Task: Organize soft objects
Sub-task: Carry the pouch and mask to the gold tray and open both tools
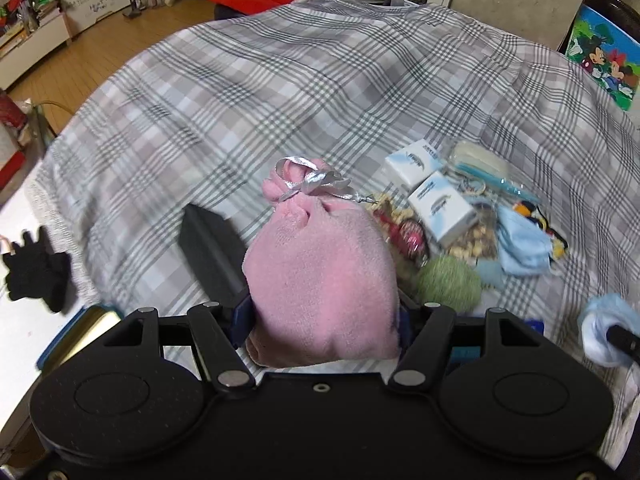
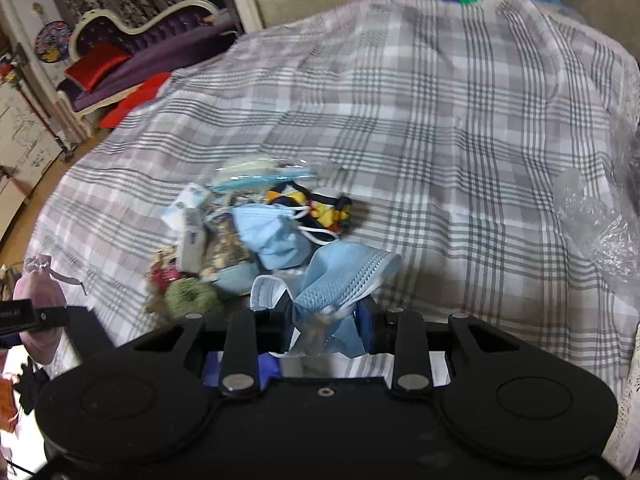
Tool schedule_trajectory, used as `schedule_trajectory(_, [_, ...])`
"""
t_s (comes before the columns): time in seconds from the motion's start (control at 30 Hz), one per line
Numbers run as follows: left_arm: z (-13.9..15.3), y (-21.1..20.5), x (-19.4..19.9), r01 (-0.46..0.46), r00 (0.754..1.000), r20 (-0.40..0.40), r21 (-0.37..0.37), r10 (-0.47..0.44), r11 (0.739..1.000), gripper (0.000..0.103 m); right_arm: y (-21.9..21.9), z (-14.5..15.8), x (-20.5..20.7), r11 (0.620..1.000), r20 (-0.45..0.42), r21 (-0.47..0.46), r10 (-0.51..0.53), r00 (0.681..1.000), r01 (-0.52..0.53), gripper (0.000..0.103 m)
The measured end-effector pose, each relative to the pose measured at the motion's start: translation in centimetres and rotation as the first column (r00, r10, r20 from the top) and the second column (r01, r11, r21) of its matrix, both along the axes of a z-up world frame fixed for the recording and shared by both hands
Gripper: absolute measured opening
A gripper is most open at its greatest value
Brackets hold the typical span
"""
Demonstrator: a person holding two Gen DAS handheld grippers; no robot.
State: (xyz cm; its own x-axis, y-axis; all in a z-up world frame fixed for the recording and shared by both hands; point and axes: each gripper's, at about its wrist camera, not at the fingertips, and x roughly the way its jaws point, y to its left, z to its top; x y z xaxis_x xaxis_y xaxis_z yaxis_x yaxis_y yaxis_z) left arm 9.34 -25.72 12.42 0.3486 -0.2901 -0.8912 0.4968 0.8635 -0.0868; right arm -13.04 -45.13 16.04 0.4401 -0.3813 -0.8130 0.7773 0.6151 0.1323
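My left gripper (image 1: 322, 316) is shut on a pink fleece pouch (image 1: 320, 276) tied with a silver ribbon (image 1: 316, 180), held above the plaid cloth (image 1: 240, 92). The pouch also shows at the left edge of the right wrist view (image 2: 40, 292). My right gripper (image 2: 326, 320) is shut on a crumpled light-blue face mask (image 2: 340, 280). A pile lies on the cloth: another blue mask (image 2: 272, 236), a green yarn ball (image 1: 450, 284), tissue packs (image 1: 444, 208), a striped sock toy (image 2: 316, 208) and snack bags (image 1: 472, 240).
A black glove (image 1: 36, 272) lies on the white table edge at the left. Crinkled clear plastic (image 2: 600, 220) sits at the right of the cloth. A cartoon picture (image 1: 608, 56) leans at the back. A purple sofa with red cushions (image 2: 100, 64) stands beyond.
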Motion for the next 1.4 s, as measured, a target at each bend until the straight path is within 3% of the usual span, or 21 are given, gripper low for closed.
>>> schedule_trajectory(0.27, [0.1, 7.2, -3.2, -0.066, 0.998, -0.019, 0.012, 0.066, 0.998, 0.062, 6.4, 1.5, 0.3, 0.987, 0.024, 0.026, 0.155, 0.988, -0.156, 0.031])
schedule_trajectory(0.5, [-2.5, 14.3, -5.8, -0.169, 0.983, -0.078, 0.0, 0.168, 0.986, 0.062, 14.2, 0.0, 2.1, 0.939, -0.013, 0.074, 0.337, 0.941, -0.335, 0.031])
schedule_trajectory(0.83, [-6.5, 23.4, -8.1, -0.343, 0.929, -0.144, 0.009, 0.341, 0.939, 0.062, 25.7, -3.5, 4.4, 0.821, -0.088, 0.126, 0.568, 0.818, -0.556, 0.031])
schedule_trajectory(1.1, [-9.3, 27.7, -7.3, -0.445, 0.877, -0.177, 0.053, 0.447, 0.894, 0.062, 31.6, -6.1, 5.8, 0.736, -0.136, 0.204, 0.674, 0.726, -0.645, 0.03])
schedule_trajectory(1.4, [-11.6, 30.0, -4.0, -0.514, 0.827, -0.215, 0.089, 0.52, 0.853, 0.063, 33.5, -7.1, 8.8, 0.71, -0.183, 0.221, 0.704, 0.686, -0.669, 0.03])
